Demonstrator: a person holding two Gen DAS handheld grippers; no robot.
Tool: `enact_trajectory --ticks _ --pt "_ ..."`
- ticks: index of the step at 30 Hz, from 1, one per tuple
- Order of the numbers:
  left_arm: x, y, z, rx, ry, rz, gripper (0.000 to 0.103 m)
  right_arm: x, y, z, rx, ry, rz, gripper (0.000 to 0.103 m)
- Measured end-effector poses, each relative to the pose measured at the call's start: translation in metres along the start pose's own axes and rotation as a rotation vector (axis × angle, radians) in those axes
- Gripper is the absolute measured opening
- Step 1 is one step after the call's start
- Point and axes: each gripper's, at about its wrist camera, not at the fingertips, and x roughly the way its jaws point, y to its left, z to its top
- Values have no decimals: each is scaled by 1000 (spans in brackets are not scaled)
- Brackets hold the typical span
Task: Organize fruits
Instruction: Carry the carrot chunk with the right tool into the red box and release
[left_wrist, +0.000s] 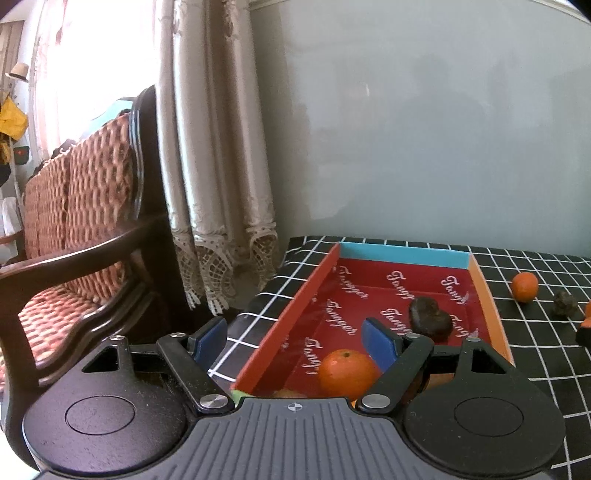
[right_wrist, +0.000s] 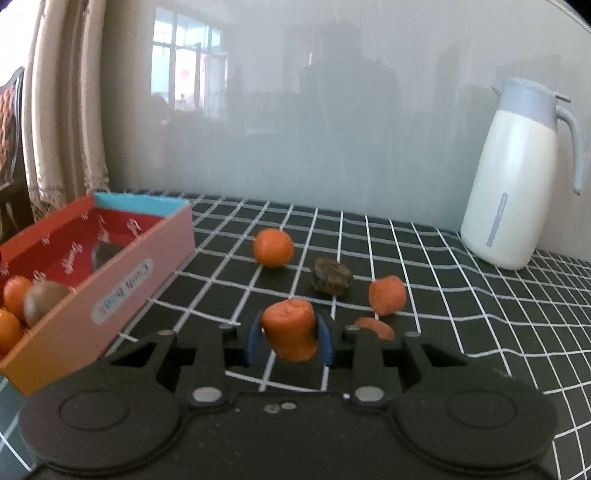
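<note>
The right gripper (right_wrist: 289, 339) is clamping an oblong orange fruit (right_wrist: 291, 334), lifted over the checked cloth (right_wrist: 461, 314), its long axis nearly upright, leaning slightly left. The left gripper (left_wrist: 295, 341) is hanging spread apart over the box (left_wrist: 291, 314).

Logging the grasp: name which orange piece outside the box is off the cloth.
The stubby orange piece between the right gripper blue fingers. The round orange and two other pieces rest on the cloth.

Red-lined box (left_wrist: 325, 280); black white-grid tablecloth (right_wrist: 443, 280); orange fruit (right_wrist: 273, 247); blue-padded tongs (right_wrist: 290, 341).
</note>
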Motion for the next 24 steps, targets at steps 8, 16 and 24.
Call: enact_trajectory --ticks 8,16,24 --pt "-3 21 1 -21 -12 32 80 -27 25 15 29 -128 66 30" --pt "-4 49 1 -25 -16 75 80 -37 63 20 5 -205 152 31" --pt "-1 78 -3 -43 -24 130 94 -25 105 21 -25 -179 213 31"
